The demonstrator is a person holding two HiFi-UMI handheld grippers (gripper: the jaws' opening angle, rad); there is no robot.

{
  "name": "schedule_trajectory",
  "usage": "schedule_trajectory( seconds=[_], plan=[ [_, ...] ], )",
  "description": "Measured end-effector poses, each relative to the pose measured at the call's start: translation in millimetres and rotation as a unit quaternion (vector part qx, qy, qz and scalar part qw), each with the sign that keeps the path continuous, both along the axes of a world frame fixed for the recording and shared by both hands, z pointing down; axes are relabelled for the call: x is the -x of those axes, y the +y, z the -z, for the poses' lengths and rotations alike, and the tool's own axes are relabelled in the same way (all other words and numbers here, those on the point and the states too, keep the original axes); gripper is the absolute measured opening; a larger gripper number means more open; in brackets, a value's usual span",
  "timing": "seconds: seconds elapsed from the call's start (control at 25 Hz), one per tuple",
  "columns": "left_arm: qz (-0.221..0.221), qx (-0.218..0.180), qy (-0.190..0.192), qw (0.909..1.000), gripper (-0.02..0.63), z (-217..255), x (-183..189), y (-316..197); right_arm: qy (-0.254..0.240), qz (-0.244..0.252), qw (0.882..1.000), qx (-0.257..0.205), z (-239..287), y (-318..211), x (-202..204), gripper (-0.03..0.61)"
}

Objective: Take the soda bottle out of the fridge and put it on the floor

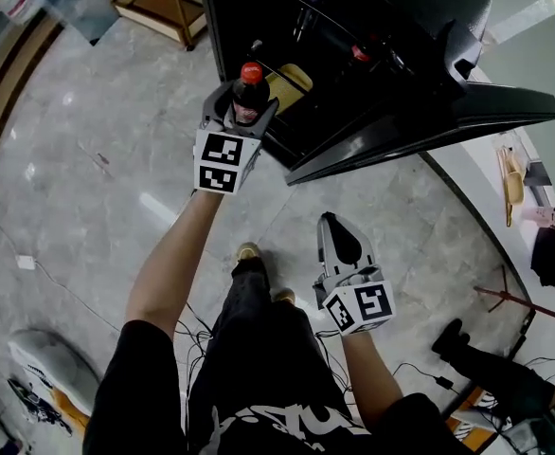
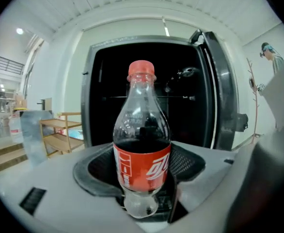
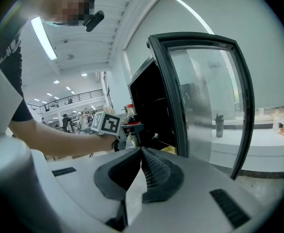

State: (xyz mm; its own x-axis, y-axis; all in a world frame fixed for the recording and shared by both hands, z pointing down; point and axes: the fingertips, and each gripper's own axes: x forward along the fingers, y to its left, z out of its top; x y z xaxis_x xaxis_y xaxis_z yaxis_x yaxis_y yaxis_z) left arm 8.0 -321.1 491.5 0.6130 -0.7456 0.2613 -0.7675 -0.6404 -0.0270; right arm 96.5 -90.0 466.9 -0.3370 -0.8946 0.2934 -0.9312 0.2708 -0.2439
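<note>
Soda bottle [image 2: 142,144] is held upright by the left gripper [image 1: 247,104], whose jaws are clamped on its lower body, at and just below the red label; it is carried just in front of the open fridge [image 1: 382,17], already out of the cabinet and well above the floor [image 1: 79,188], so the setting-down is judged not yet done. The upright hold is judged to suit standing the bottle on its base later; the low grip leaves the neck and shoulder free. The bottle is capped in red; dark drink is seen up to about the shoulder, and the neck above is clear.

The right gripper [image 3: 142,154] is held low, well apart from the bottle and the fridge; its jaws are pressed together with nothing between them, and it is judged to be kept out of the way. The door [image 1: 486,102] is swung wide, which leaves the opening unobstructed.

Inside the fridge, another red-capped bottle [image 1: 361,53] is seen by a wire shelf; a yellow thing [image 1: 292,81] lies lower down, and what it is cannot be told; the rest is too dark to read.
</note>
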Motion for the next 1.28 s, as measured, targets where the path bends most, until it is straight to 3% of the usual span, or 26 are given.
schedule_trajectory(
  seconds=[0.28, 0.52, 0.88, 1.28],
  plan=[
    [0.019, 0.006, -0.011, 0.9997, 0.311, -16, 43, 47, 0.012, 0.036, 0.999, -0.011, -22, 8, 14, 0.023],
    [0.017, 0.001, -0.012, 0.9998, 0.311, -59, 55, 68, 0.011, 0.051, 0.998, -0.029, -63, 4, 22, 0.023],
    [-0.003, -0.004, -0.007, 1.0, 0.311, -156, 47, 85, 0.028, 0.073, 0.996, -0.046, -170, -13, 19, 0.023],
    [-0.026, 0.005, -0.009, 0.9996, 0.311, -297, 36, 103, 0.04, 0.066, 0.995, -0.061, -308, -22, -1, 0.023]
  ],
)
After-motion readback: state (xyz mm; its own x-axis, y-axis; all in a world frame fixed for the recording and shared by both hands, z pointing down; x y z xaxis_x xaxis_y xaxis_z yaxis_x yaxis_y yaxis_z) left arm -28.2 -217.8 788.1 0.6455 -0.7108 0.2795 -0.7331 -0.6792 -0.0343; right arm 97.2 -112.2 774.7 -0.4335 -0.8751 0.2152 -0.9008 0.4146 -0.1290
